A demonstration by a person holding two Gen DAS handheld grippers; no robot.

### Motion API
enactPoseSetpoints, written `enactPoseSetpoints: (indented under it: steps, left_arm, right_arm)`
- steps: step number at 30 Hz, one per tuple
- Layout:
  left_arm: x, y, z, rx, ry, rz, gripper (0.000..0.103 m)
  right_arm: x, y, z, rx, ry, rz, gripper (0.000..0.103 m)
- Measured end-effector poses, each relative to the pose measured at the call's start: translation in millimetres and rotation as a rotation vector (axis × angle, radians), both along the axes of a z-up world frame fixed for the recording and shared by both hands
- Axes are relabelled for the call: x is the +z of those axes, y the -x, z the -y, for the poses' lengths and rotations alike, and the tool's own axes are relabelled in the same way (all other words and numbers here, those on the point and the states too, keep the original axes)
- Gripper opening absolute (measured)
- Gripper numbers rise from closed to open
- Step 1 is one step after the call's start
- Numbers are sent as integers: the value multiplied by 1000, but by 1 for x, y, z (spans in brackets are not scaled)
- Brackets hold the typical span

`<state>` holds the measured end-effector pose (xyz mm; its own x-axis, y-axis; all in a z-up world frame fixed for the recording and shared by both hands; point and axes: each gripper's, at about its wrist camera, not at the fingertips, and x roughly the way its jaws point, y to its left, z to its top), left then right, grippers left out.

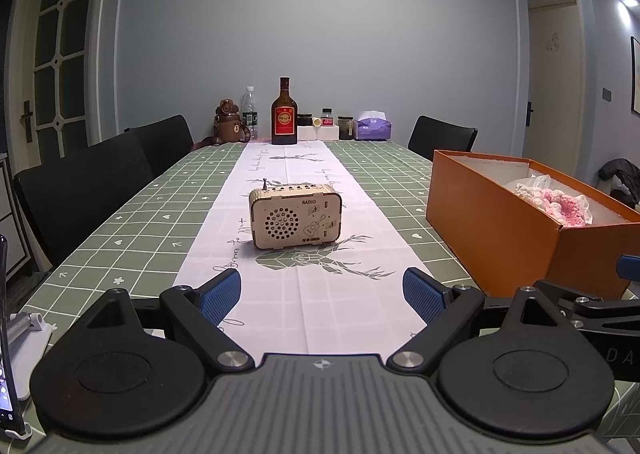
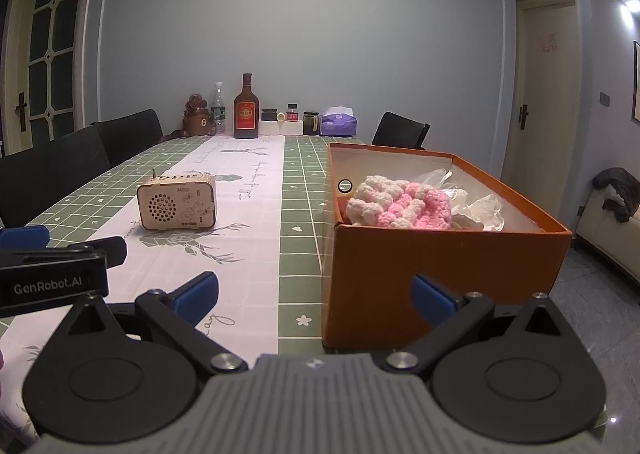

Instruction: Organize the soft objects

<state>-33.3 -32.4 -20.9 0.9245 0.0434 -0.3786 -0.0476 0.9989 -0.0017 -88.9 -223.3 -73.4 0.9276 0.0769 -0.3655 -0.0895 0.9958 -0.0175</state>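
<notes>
A pink and white knitted soft item (image 2: 400, 204) (image 1: 554, 200) lies inside an open orange box (image 2: 440, 270) (image 1: 500, 230) on the table's right side, beside crumpled clear wrapping (image 2: 480, 210). My right gripper (image 2: 316, 294) hovers open just in front of the box's near wall, with nothing between its blue pads. My left gripper (image 1: 322, 294) is open over the white table runner, empty, pointing at a small wooden radio (image 1: 295, 220) (image 2: 176, 203). The left gripper's body shows at the left edge of the right wrist view.
At the table's far end stand a brown bottle (image 1: 284, 114), a water bottle (image 1: 249, 114), a bear figure (image 1: 228, 122), small jars and a purple tissue pack (image 1: 374, 125). Black chairs (image 1: 100, 182) line the left side, another (image 1: 442, 138) stands far right. A phone on a stand (image 1: 8, 334) sits near left.
</notes>
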Motion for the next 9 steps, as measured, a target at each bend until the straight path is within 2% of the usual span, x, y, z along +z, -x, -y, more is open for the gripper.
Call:
enactPoseSetpoints:
  steps: [9]
  left_arm:
    - [-2,-1,0,-7,-1,-3,103]
  right_arm:
    - [0,-1,1,6,1,-6,100]
